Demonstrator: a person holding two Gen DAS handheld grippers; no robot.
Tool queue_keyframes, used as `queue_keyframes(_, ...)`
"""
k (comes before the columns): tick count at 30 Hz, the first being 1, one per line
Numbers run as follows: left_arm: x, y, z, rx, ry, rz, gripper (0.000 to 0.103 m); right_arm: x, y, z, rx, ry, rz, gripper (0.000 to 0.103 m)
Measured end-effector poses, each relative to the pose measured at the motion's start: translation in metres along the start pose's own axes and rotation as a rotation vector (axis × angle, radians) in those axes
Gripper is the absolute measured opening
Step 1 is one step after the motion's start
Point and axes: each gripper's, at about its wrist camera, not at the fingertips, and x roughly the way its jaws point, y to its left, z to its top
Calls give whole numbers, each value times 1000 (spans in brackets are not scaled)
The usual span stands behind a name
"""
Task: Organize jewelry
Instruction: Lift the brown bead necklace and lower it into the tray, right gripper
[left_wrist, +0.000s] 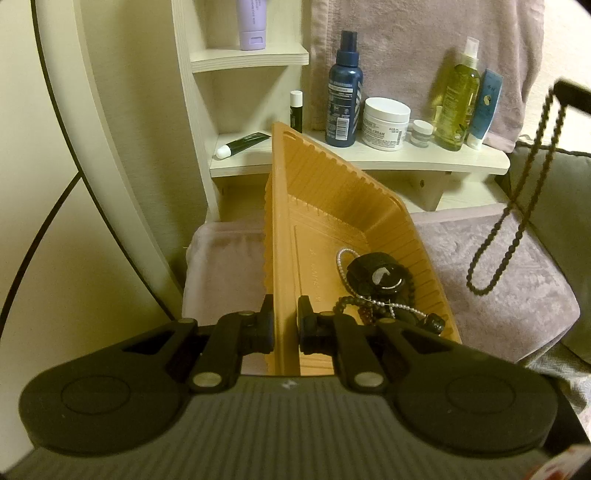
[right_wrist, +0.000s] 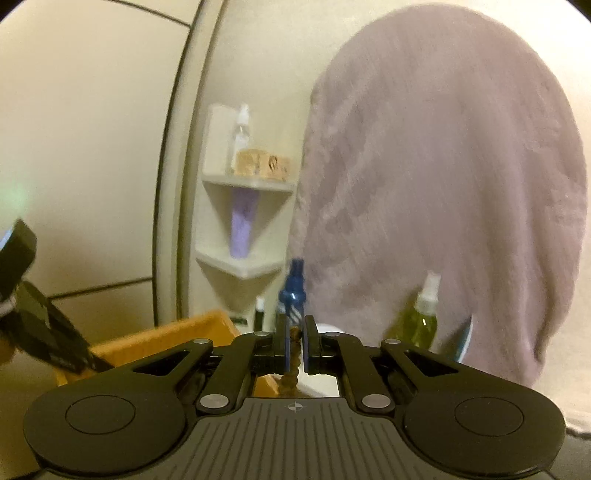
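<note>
My left gripper (left_wrist: 285, 320) is shut on the near rim of an orange plastic tray (left_wrist: 332, 192) and holds it tilted. In the tray's low corner lie a black round piece (left_wrist: 380, 275), a pearl strand (left_wrist: 345, 258) and dark bead bracelets (left_wrist: 354, 306). My right gripper (right_wrist: 295, 341) is shut on a brown beaded necklace (right_wrist: 293, 365). In the left wrist view that necklace (left_wrist: 517, 199) hangs as a long loop from the right gripper (left_wrist: 569, 94), to the right of the tray and above the towel. The tray (right_wrist: 162, 339) shows low left in the right wrist view.
A white shelf unit (left_wrist: 369, 157) behind the tray carries a dark blue bottle (left_wrist: 343, 92), a white cream jar (left_wrist: 386, 123), a green oil bottle (left_wrist: 458, 96) and tubes. A mauve towel (left_wrist: 480, 258) covers the surface; another hangs behind (right_wrist: 443, 184).
</note>
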Motion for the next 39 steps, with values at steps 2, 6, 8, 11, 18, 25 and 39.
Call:
queue_keyframes(2,0,1,0,0,0,-2,10,2,3,8,12,-19,20,6)
queue_keyframes(6,0,1,0,-1,-1,-5,10,7,14,24,8,-52,59,6)
queue_keyframes(8,0,2,-1,-3,-2,-7,10,11,20,29,11,-61,79,6)
queue_keyframes(11,0,3,-1,-6,-2,-10,10,21,29,36,21,-71,113,6)
queue_keyframes(18,1,4,-1,-10,-2,-14,10,46,40,42,81,-83,174,6)
queue_keyframes(25,2,5,-2,-16,-5,-17,10,84,49,8,117,75,220,6)
queue_keyframes(39,2,6,-2,-19,-3,-17,10,117,58,-58,193,226,261,6)
